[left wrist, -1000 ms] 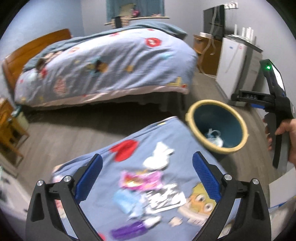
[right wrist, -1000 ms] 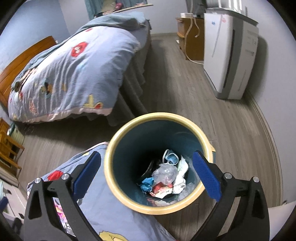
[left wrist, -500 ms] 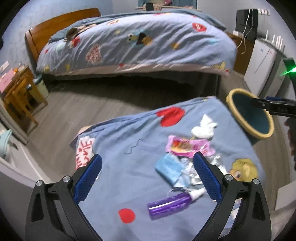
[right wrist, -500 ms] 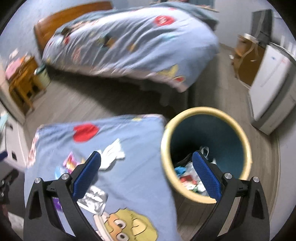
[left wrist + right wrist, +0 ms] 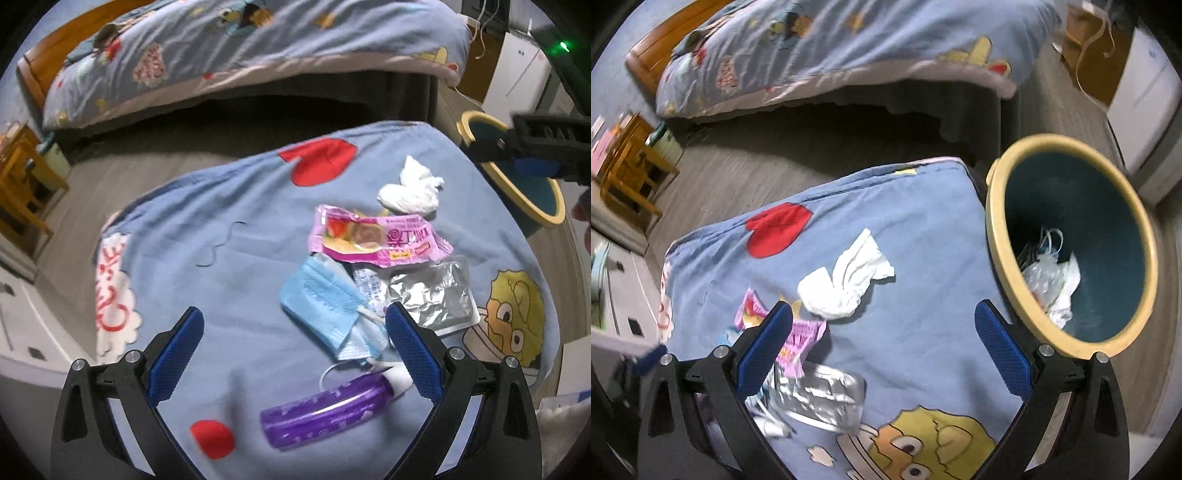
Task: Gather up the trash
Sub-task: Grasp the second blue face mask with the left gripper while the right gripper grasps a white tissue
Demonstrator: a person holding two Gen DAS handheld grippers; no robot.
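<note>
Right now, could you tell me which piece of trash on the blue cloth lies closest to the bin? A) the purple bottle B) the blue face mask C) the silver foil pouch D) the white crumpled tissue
D: in the right wrist view the white crumpled tissue lies nearest the yellow-rimmed bin, while the silver foil pouch sits lower down, and the blue face mask and purple bottle lie farther still.

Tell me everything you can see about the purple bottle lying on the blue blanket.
The purple bottle lies on its side on the blue blanket, nearest the left gripper. It looks like translucent plastic with a faint pale pattern and a white cap end, pointing toward the blue face mask. A thin white loop curves by its neck. The open gripper does not touch it.
</note>
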